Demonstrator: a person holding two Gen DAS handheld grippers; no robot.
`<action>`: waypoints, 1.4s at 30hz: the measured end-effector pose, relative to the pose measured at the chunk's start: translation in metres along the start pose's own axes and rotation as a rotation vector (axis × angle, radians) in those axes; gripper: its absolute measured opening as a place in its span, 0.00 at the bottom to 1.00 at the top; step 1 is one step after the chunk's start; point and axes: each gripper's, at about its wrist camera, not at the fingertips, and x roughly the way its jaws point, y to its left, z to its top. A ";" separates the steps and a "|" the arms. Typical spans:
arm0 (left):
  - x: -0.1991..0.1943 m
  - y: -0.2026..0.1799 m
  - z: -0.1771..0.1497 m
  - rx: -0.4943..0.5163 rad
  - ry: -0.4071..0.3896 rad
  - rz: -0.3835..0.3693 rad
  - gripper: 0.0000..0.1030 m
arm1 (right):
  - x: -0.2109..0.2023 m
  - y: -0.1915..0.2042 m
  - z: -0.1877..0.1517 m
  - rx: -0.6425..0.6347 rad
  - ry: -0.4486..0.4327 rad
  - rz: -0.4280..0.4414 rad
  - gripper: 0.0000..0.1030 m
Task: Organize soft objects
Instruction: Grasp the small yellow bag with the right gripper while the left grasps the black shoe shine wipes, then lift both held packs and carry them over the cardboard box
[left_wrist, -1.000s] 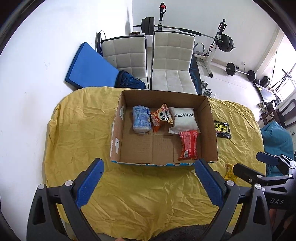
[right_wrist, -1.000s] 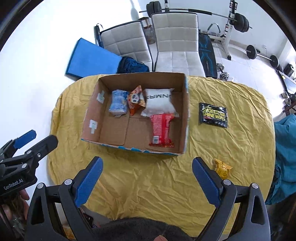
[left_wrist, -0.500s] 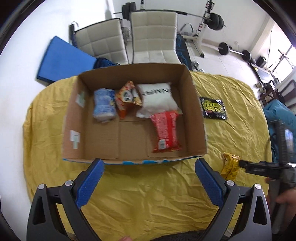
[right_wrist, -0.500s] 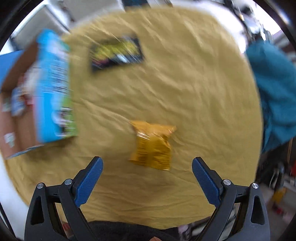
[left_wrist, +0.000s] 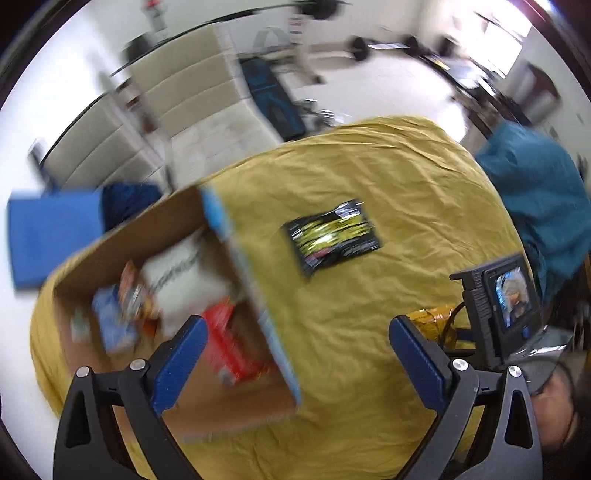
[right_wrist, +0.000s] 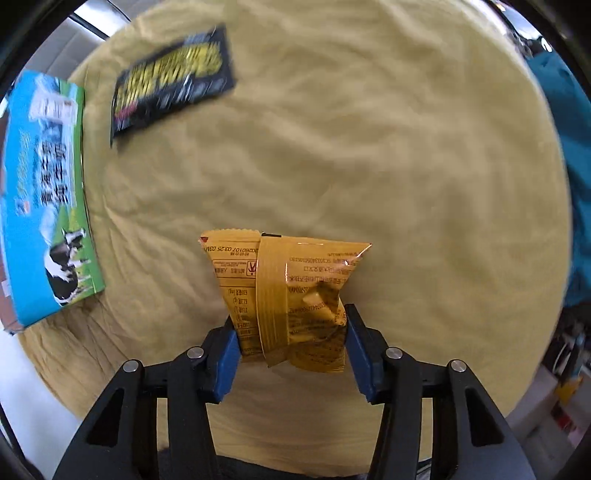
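My right gripper (right_wrist: 288, 328) is shut on a yellow snack packet (right_wrist: 284, 291), with the blue pads pressing both of its sides just above the yellow cloth. The packet also shows in the left wrist view (left_wrist: 432, 325), beside the right gripper's body. A black and yellow packet (right_wrist: 173, 81) lies flat on the cloth farther off; it also shows in the left wrist view (left_wrist: 332, 236). My left gripper (left_wrist: 295, 354) is open and empty, above the right wall of the cardboard box (left_wrist: 243, 258). The box holds several packets: white (left_wrist: 177, 273), red (left_wrist: 229, 343), blue (left_wrist: 114, 321).
The box's blue and green printed outer side (right_wrist: 44, 206) stands at the left of the right wrist view. A teal cloth (left_wrist: 535, 195) lies off the table's right edge. Pale chairs (left_wrist: 184, 96) and gym gear stand behind the table.
My right gripper has closed on the yellow packet, which lay free between the open jaws before. My left gripper has swung right and tilted, so the box now sits at the left.
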 end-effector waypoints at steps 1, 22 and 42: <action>0.008 -0.009 0.014 0.047 0.012 0.001 0.98 | -0.008 -0.012 0.006 -0.007 -0.008 -0.004 0.52; 0.243 -0.070 0.078 0.607 0.529 0.051 0.78 | -0.006 -0.118 0.069 0.065 -0.003 -0.042 0.52; 0.221 -0.070 -0.020 -0.219 0.532 -0.081 0.80 | 0.008 -0.134 0.055 0.142 0.005 0.022 0.54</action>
